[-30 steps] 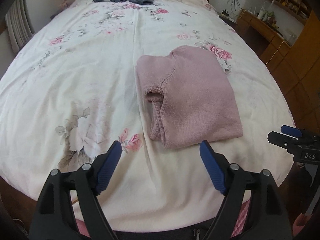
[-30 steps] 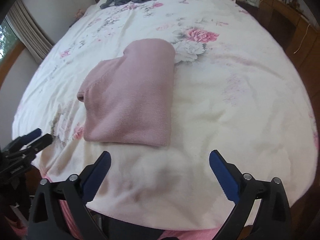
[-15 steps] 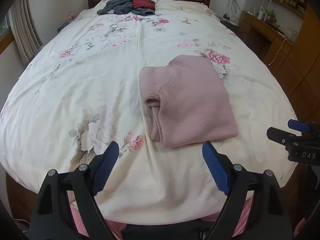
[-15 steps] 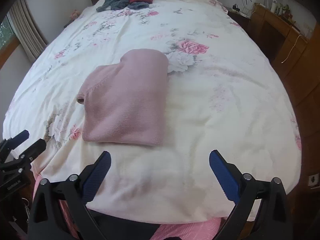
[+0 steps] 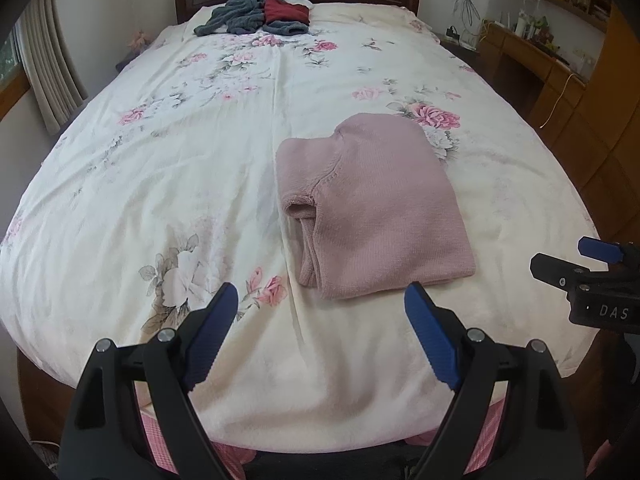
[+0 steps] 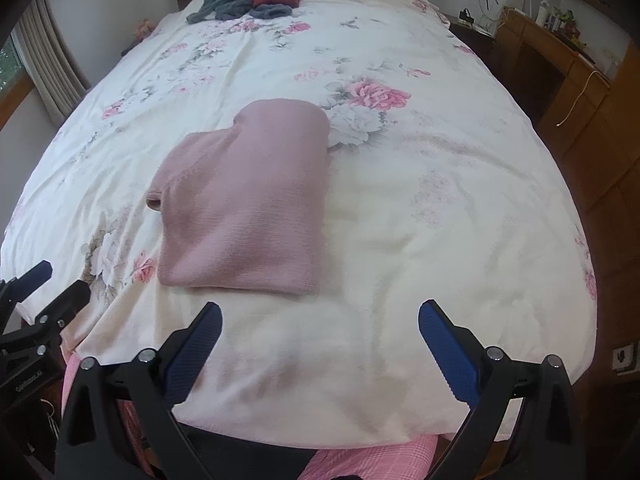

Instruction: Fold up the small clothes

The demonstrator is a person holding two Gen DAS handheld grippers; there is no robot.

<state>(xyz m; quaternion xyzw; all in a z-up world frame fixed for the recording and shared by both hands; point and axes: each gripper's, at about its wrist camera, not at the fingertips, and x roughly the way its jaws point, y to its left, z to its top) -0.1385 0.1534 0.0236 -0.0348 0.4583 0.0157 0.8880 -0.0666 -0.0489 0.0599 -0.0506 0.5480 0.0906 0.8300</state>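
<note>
Centre frame on the floral bedspread (image 5: pixel 160 184): folded pink sweater (image 5: pixel 376 208). Left gripper (image 5: pixel 320 332) and right gripper (image 6: pixel 320 340), both spread empty, have pulled back toward the foot edge; this fold looks finished. Unfolded clothes pile (image 5: pixel 256 16) waits upper centre.

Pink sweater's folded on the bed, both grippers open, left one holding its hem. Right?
Not quite. The left gripper holds nothing: the left wrist view shows it open and short of the sweater, not touching the hem. The rest stands: sweater folded on the bed, right gripper open too.
</note>
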